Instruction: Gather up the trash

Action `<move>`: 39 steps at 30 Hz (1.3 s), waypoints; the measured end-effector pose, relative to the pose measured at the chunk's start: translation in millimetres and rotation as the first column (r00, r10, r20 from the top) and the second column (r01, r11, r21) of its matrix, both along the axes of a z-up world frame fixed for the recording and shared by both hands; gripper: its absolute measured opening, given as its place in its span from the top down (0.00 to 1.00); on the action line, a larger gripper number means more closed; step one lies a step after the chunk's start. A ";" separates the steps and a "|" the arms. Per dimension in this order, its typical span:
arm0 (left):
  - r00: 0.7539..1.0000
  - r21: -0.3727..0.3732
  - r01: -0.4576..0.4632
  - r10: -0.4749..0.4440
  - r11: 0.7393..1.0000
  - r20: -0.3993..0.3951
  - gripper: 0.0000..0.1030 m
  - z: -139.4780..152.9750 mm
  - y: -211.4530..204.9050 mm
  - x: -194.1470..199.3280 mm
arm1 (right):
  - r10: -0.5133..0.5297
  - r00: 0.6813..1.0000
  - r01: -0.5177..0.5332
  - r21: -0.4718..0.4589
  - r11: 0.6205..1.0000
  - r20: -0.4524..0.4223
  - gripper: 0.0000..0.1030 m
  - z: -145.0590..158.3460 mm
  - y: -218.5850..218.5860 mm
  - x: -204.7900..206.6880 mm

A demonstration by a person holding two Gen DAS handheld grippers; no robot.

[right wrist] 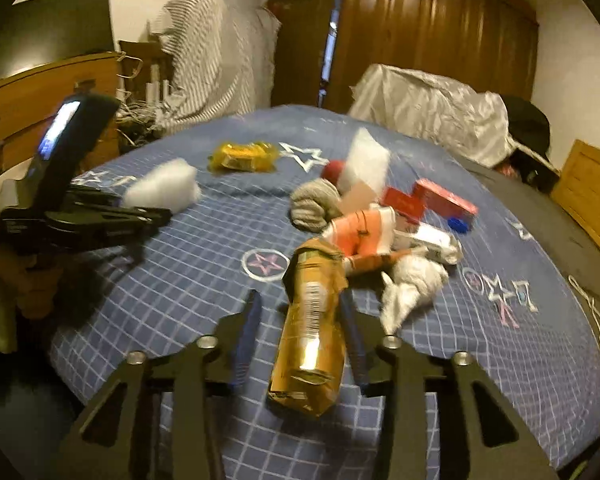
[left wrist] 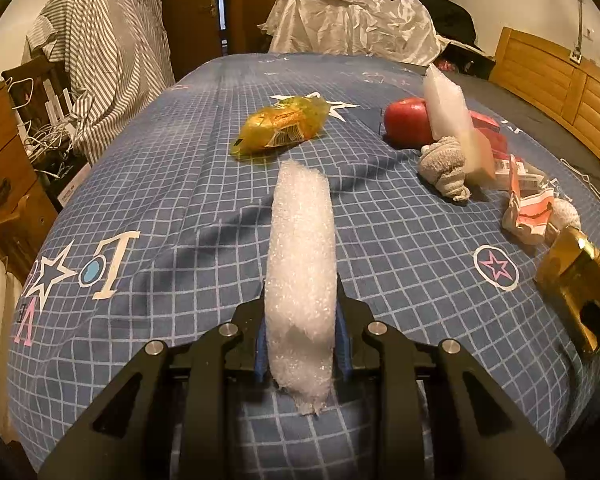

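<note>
Two grippers over bed [left wrist: 172,184]: left gripper [left wrist: 302,312] clamped on white foam [left wrist: 302,264], centre frame; right gripper [right wrist: 300,312] parted, loose around gold wrapper [right wrist: 312,332].

On the blue checked bedspread [left wrist: 172,184], open fabric lay between the yellow snack wrapper [left wrist: 280,128] and the clutter at right, leaving a clear lane up the middle. The right side was crowded: a red apple [left wrist: 406,120], a grey rolled sock [left wrist: 444,168], red boxes [right wrist: 444,200] and crumpled wrappers [left wrist: 528,216] lay close together. A white-draped heap [left wrist: 352,24] blocked the far end.
</note>
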State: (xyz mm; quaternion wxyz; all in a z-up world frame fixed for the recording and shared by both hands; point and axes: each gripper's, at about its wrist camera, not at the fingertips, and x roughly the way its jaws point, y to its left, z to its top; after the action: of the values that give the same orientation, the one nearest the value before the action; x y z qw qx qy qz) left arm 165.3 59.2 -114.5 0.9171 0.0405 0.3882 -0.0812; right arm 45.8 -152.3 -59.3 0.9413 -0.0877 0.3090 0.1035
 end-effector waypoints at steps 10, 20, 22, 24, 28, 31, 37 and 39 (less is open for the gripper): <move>1.000 -0.040 0.010 -0.010 0.999 0.006 0.78 3.8 8.3 -3.2 | 0.031 0.999 -0.030 0.057 0.998 -0.031 0.90 6.6 -1.2 -0.1; 0.982 0.014 -0.164 0.162 0.986 0.093 0.78 53.1 35.2 -26.8 | 0.089 0.995 -0.092 0.099 0.991 0.034 0.90 40.3 23.6 7.8; 0.972 0.022 -0.210 0.206 0.977 0.111 0.78 65.5 46.5 -30.3 | 0.113 0.992 -0.118 0.110 0.987 0.053 0.90 52.2 36.6 17.5; 0.957 0.023 -0.263 0.258 0.964 0.135 0.78 79.3 63.8 -36.6 | 0.139 0.988 -0.148 0.126 0.981 0.071 0.90 64.4 51.9 26.4; 0.915 0.025 -0.371 0.361 0.928 0.180 0.78 103.6 107.1 -50.5 | 0.218 0.971 -0.231 0.155 0.961 0.097 0.90 89.7 100.0 45.2; 0.878 0.027 -0.450 0.436 0.893 0.196 0.78 115.5 146.3 -60.0 | 0.292 0.950 -0.307 0.166 0.937 0.107 0.90 108.1 147.2 58.3; 0.810 0.040 -0.565 0.545 0.824 0.216 0.78 129.2 214.2 -79.4 | 0.439 0.893 -0.449 0.163 0.878 0.099 0.90 136.3 254.6 72.7; 0.789 0.050 -0.597 0.575 0.801 0.216 0.78 130.7 235.5 -83.7 | 0.483 0.872 -0.490 0.162 0.857 0.082 0.90 142.2 292.5 74.3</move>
State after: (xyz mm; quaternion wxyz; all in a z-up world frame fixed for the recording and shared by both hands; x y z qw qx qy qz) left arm 81.6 294.6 16.2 0.9256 -0.0213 0.2962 0.2345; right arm 120.0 140.2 82.9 0.8944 -0.0808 0.2482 0.3633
